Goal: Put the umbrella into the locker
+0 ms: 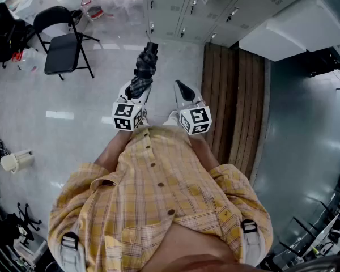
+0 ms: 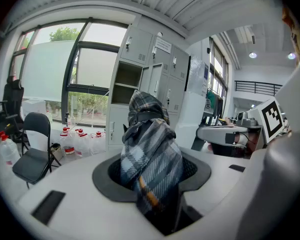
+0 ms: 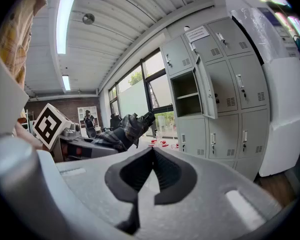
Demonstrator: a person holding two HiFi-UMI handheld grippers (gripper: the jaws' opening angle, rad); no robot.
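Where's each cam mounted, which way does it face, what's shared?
Head view: on the person's head, facing steeply down; shows shirt, left gripper holding the umbrella, right gripper shut.
Left gripper view: on that gripper, facing the open locker past the umbrella.
Right gripper view: on that gripper, facing the lockers; sleeve at top left.
Shared: both gripper views show the open locker and umbrella.

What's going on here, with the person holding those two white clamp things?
A person in a yellow checked shirt stands facing a row of grey lockers, a hand-held gripper in each hand. The left gripper is clamped on a folded plaid umbrella that points toward the lockers. The right gripper is shut and empty. One locker compartment stands open; the umbrella is not yet inside.
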